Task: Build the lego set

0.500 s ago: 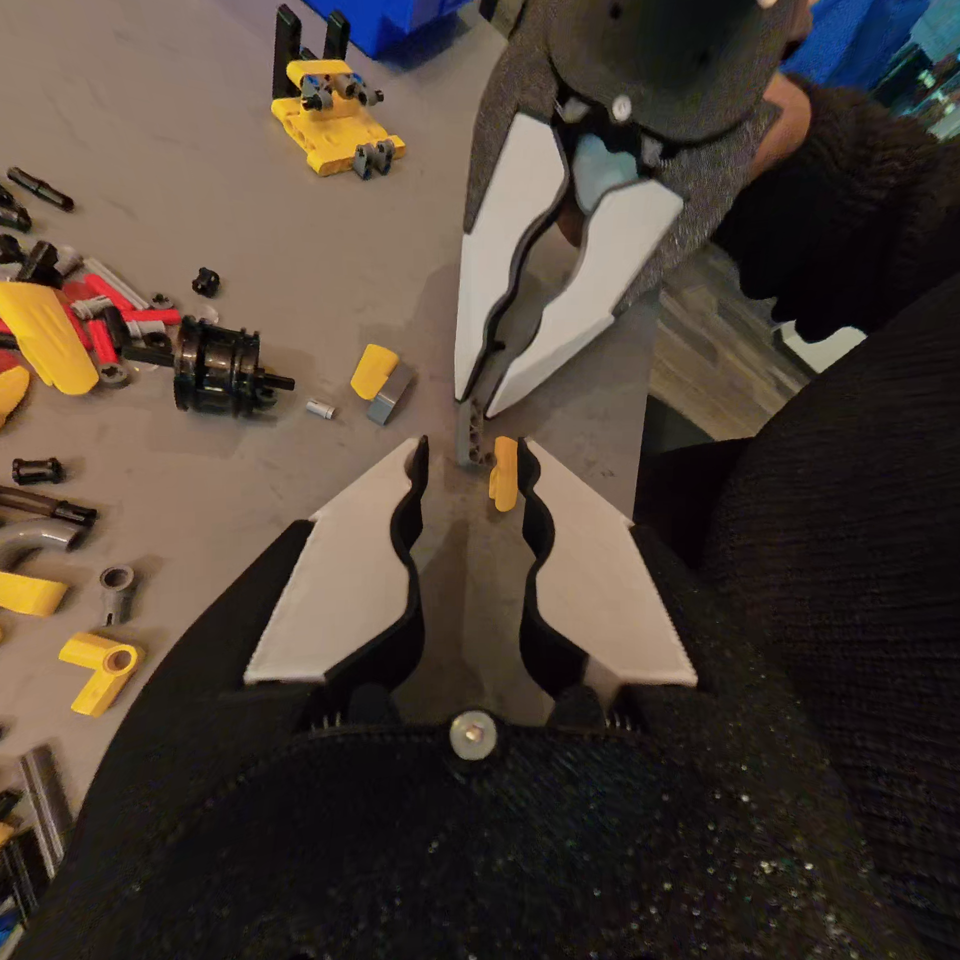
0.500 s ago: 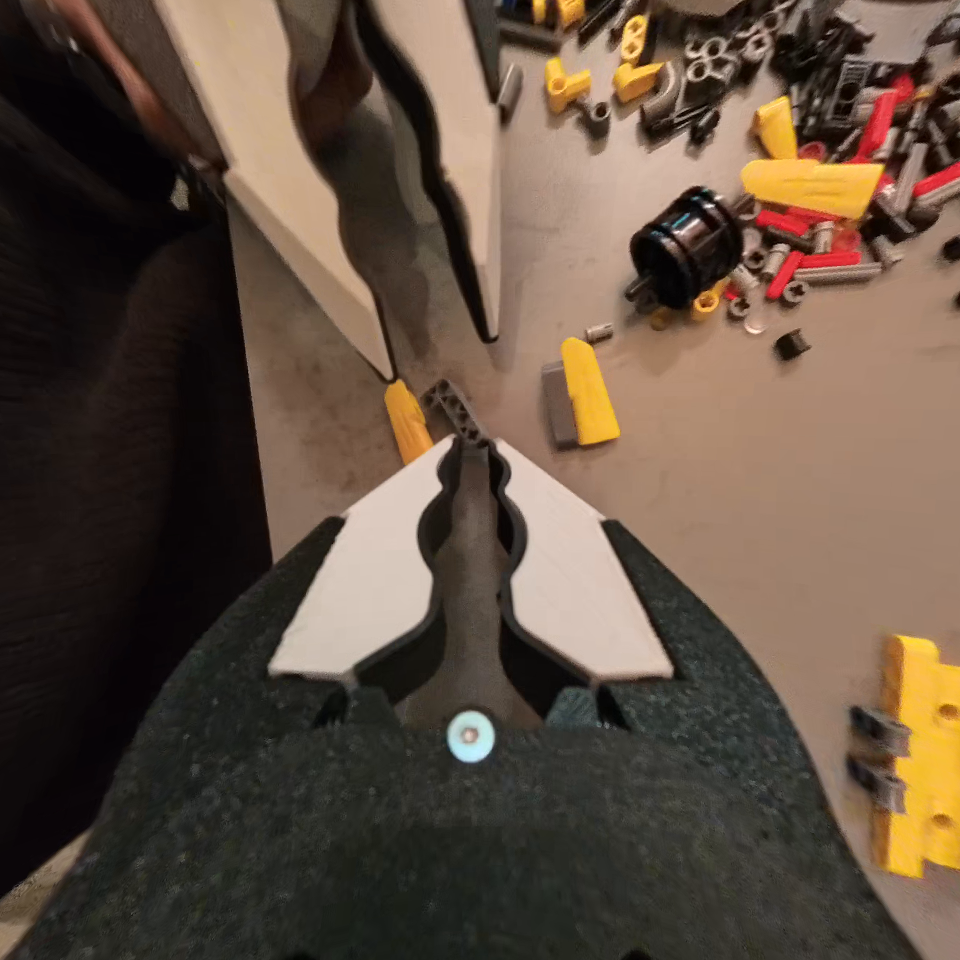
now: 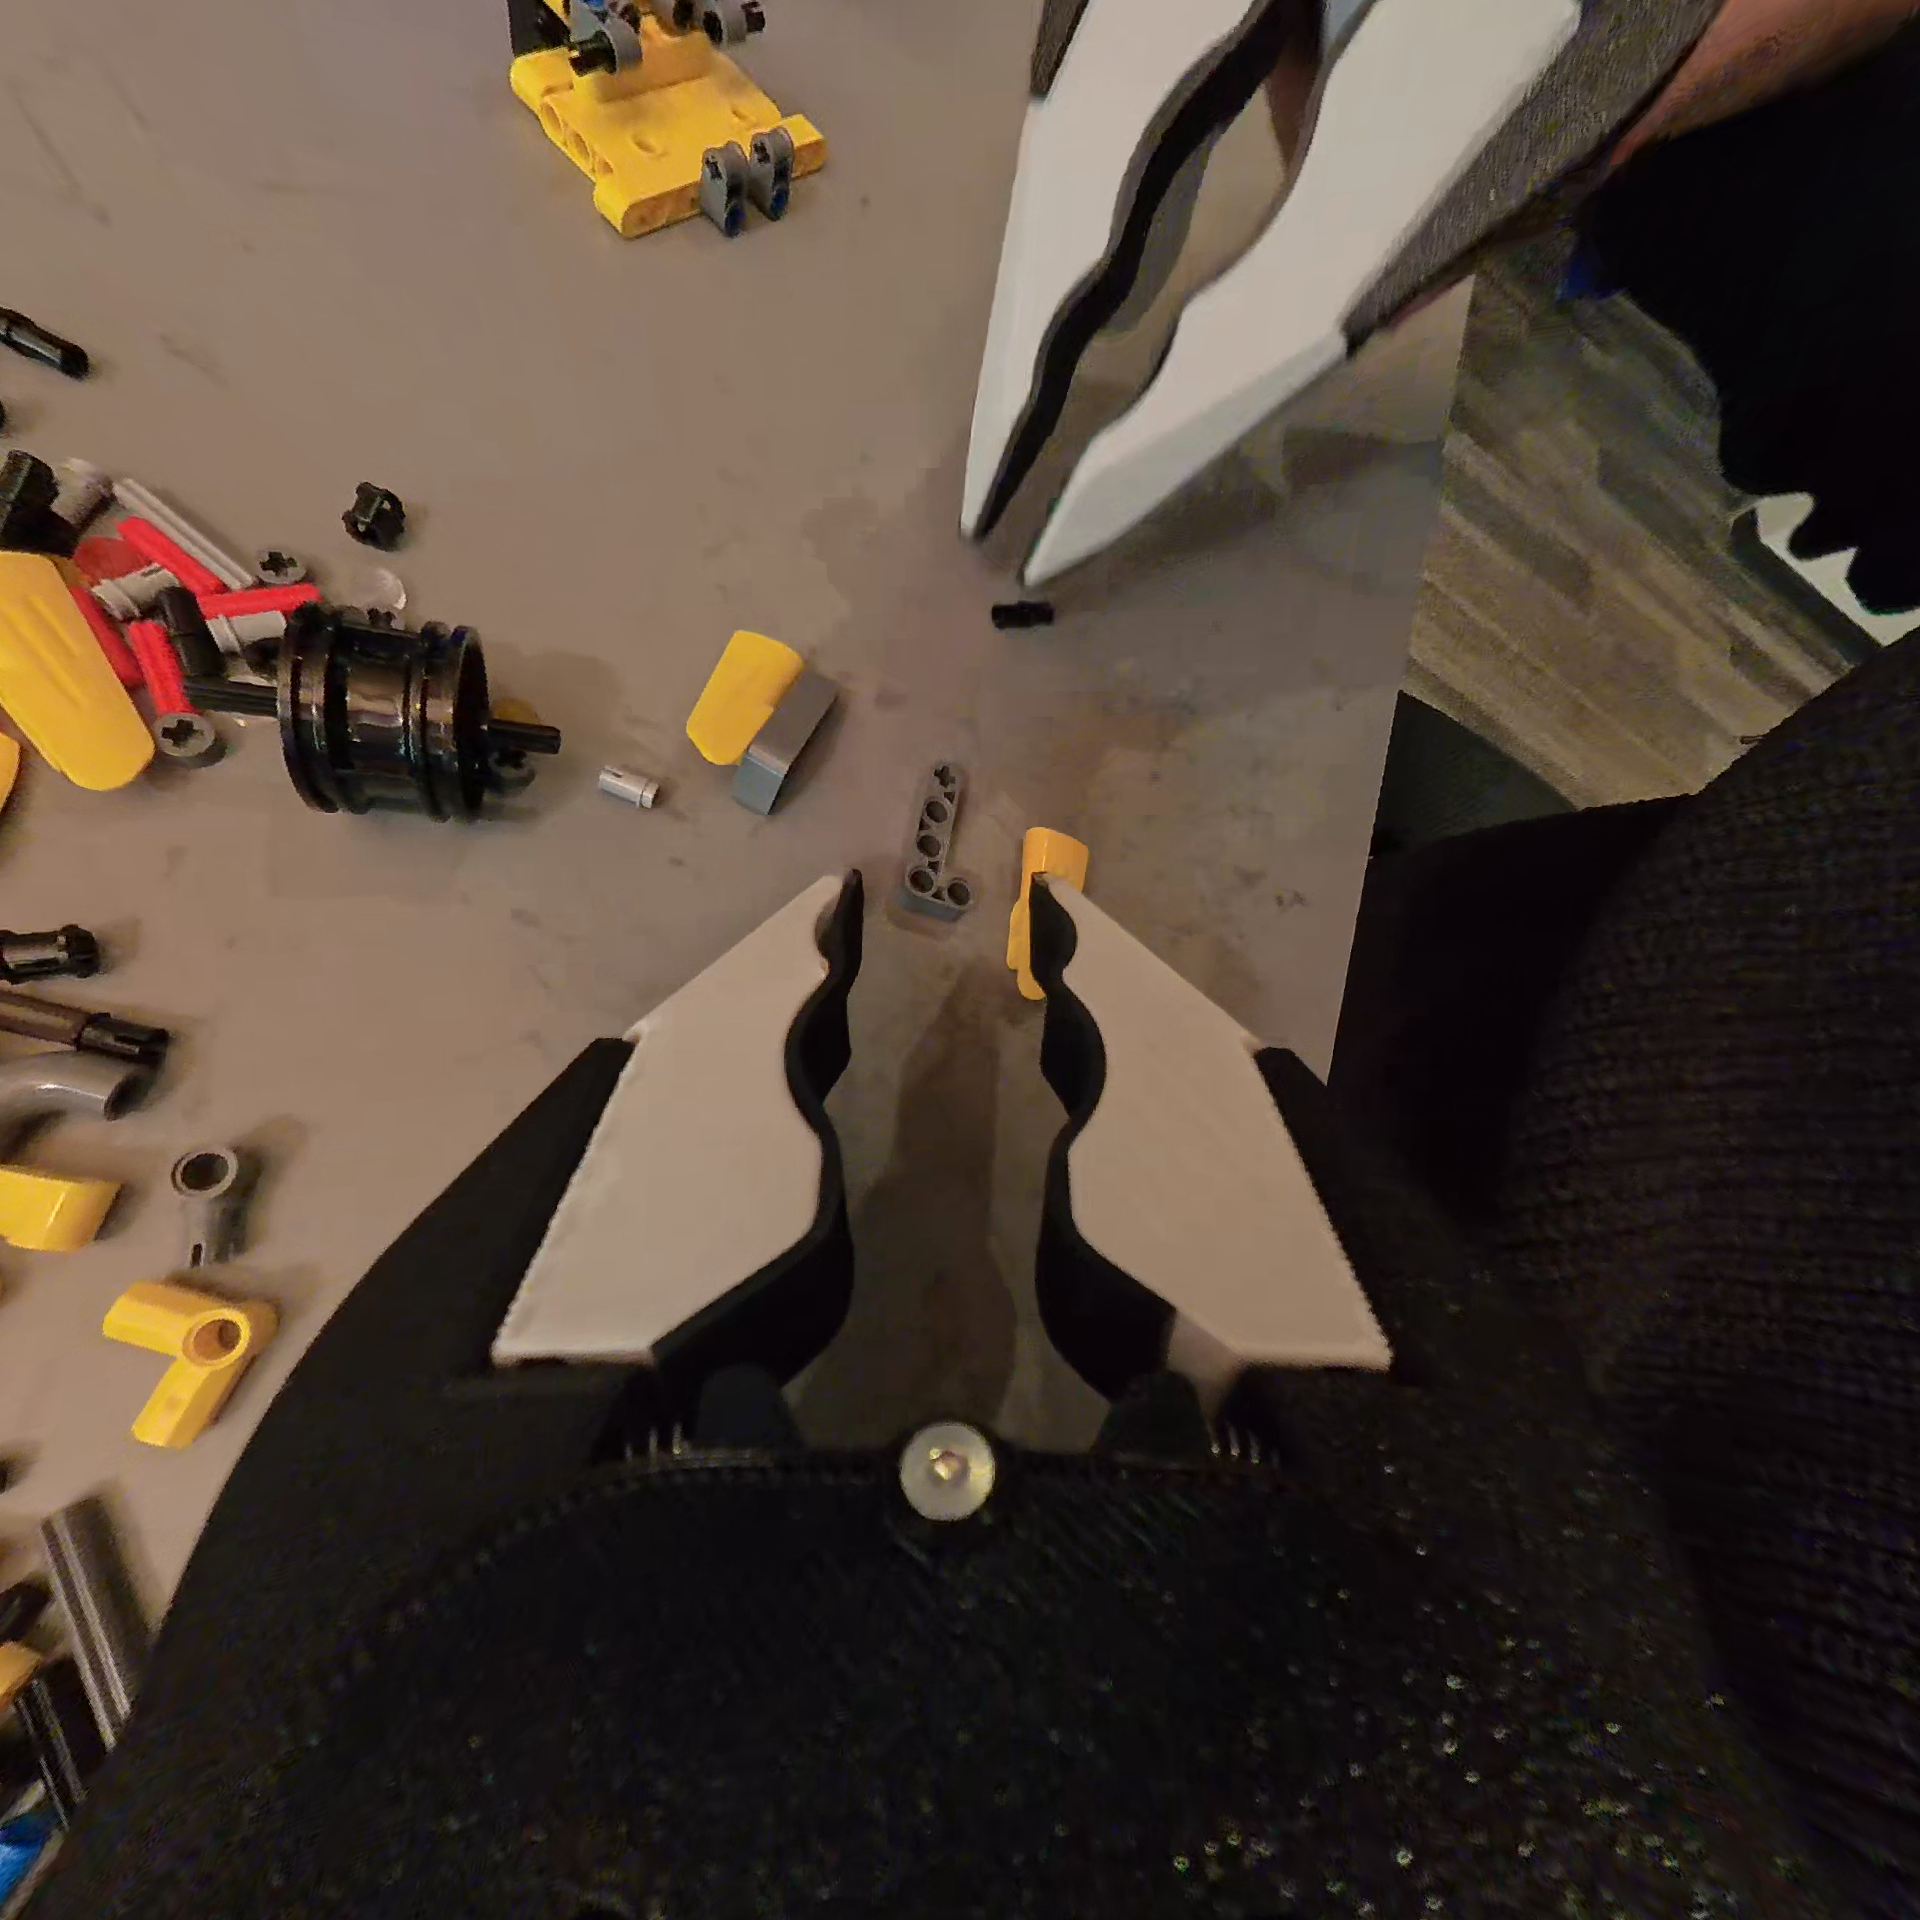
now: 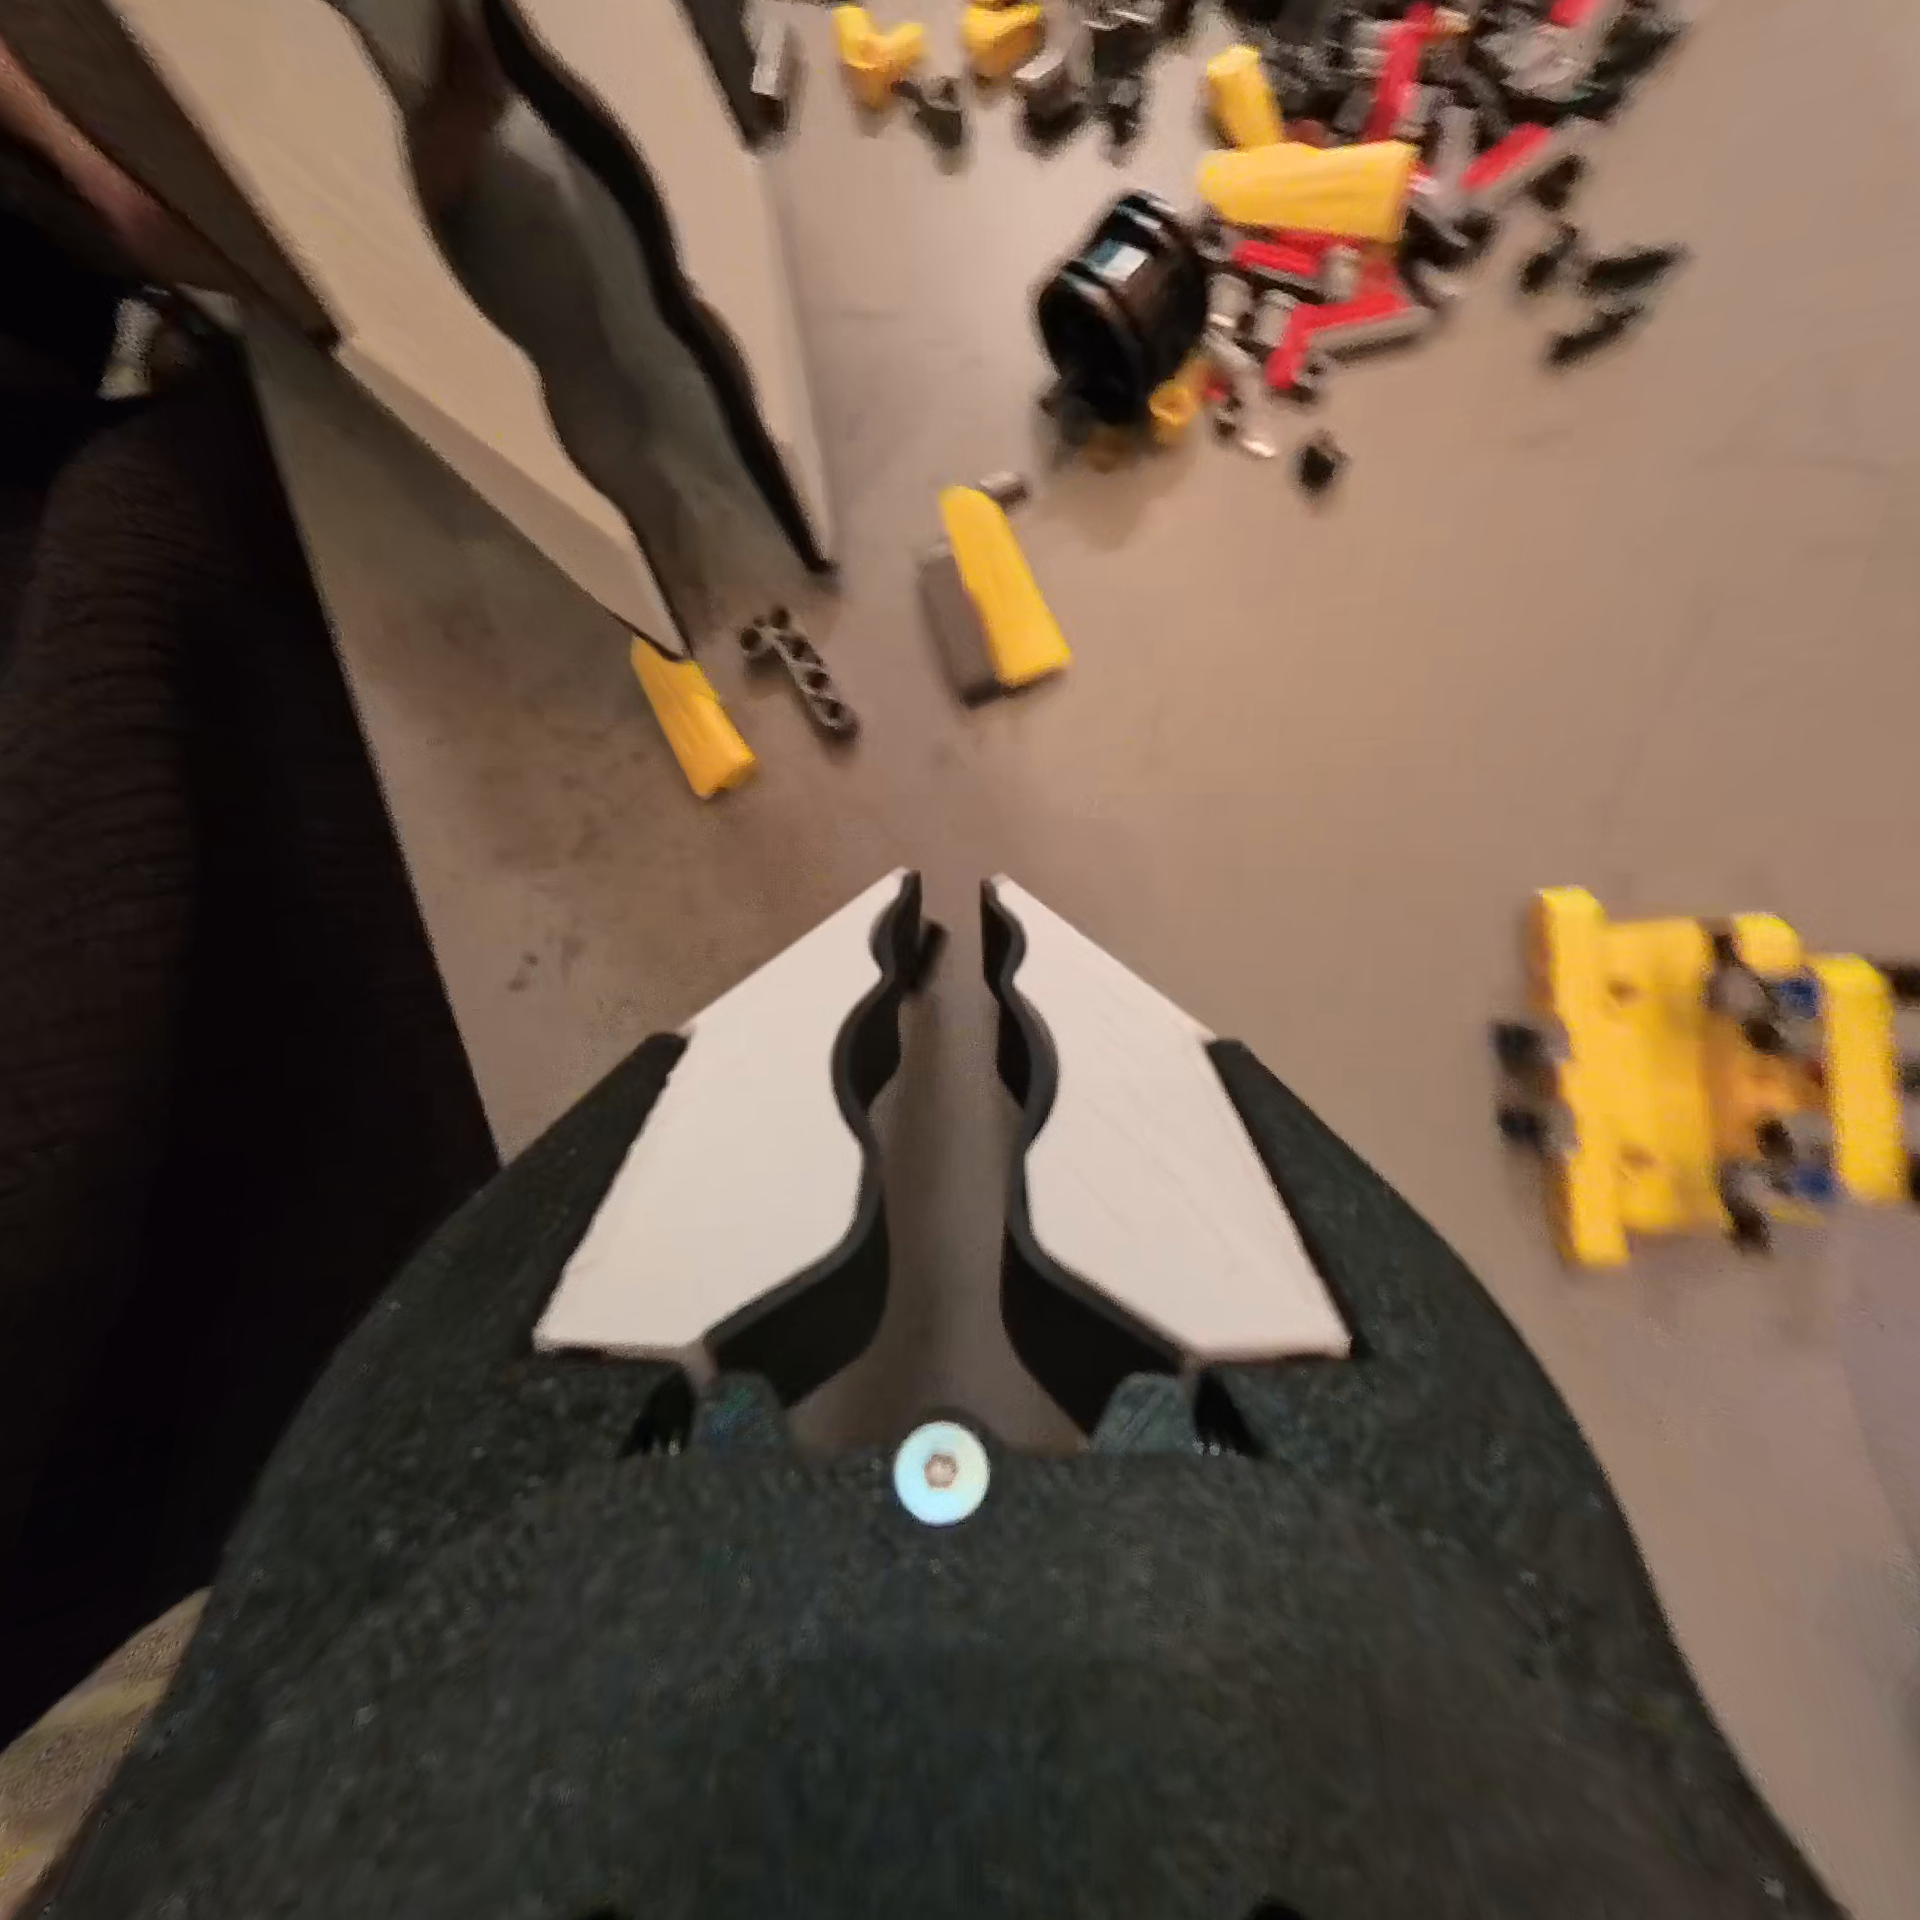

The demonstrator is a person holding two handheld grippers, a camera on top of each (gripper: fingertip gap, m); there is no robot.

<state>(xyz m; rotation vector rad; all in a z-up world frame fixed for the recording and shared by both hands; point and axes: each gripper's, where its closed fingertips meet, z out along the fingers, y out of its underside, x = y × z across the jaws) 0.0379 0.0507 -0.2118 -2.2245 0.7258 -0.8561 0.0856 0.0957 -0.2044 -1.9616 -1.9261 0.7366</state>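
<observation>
- While its jaws stand wide apart, the left gripper [image 3: 945, 883] sits low over the grey table [image 3: 623, 395] near the table's edge, holding nothing.
- A small grey beam [image 3: 938, 844] with holes lies flat just ahead of the gap between the left gripper's tips.
- A yellow piece [image 3: 1051, 860] lies at the tip of that gripper's right finger and seems to touch it; part of it is hidden behind the finger.
- The right gripper [image 4: 951, 899] has its jaws narrow, with a slim gap between the tips and nothing in it; it stands apart from the beam and the yellow piece.
- In the left wrist view the right gripper [image 3: 1000, 551] comes in from above, and a small black pin [image 3: 1022, 614] lies on the table just beside its tips.
- A yellow and grey wedge [image 3: 764, 717] lies left of the beam, with a small light grey bush [image 3: 629, 785] beside it.
- A black wheel hub [image 3: 384, 717] lies on its side farther left, at the edge of a heap of red, yellow, grey and black parts [image 3: 114, 634].
- A yellow built block [image 3: 665, 125] with grey connectors stands at the far side of the table; in the right wrist view it [image 4: 1704, 1081] lies to the right, blurred.
- More loose parts lie at the left, among them a yellow elbow [image 3: 192, 1356] and a grey bent tube [image 3: 52, 1101].
- A person's dark knitted sleeve [image 3: 1662, 1039] fills the right of the left wrist view.
</observation>
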